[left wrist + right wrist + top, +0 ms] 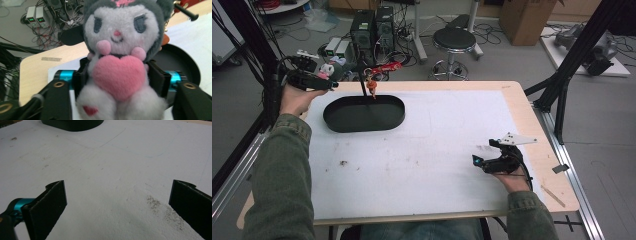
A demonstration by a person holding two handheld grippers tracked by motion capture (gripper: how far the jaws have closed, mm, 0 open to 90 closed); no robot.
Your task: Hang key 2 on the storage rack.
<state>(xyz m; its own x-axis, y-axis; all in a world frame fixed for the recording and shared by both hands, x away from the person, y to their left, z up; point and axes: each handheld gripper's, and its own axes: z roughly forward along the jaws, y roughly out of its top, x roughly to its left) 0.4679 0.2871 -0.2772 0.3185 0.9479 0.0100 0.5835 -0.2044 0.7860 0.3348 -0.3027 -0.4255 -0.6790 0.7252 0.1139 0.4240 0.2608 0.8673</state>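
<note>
Held upright in the left gripper [117, 82], jaws closed on the flanks of the plush toy [120, 52] at the level of its pink heart, face turned back toward the gripper's own camera. In the high view, raised clear of the surface [437, 150] at the far left corner, the plush toy [325, 71] sitting just left of and slightly beyond the black oval tray [363, 113]. From the jaws, tray lying to the right and a little nearer, lower down, its long axis running left to right across the surface; in the left gripper view, tray [185, 65] visible behind and to the right of the toy's body. Toy's own long axis vertical, head up, feet hanging below the jaws. Probably a short carry rightward and down to bring it over the tray's left end, then a release. Worth minding: a thin black stand [362, 75] with a small orange figure [371, 87] rising at the tray's far rim, close to the likely path. Right gripper [482, 162] resting low at the near right, well apart from both toy and tray, jaws spread wide and holding nothing, with bare white surface [112, 182] between them. Left hand clearly the nearer one for the placing.
</note>
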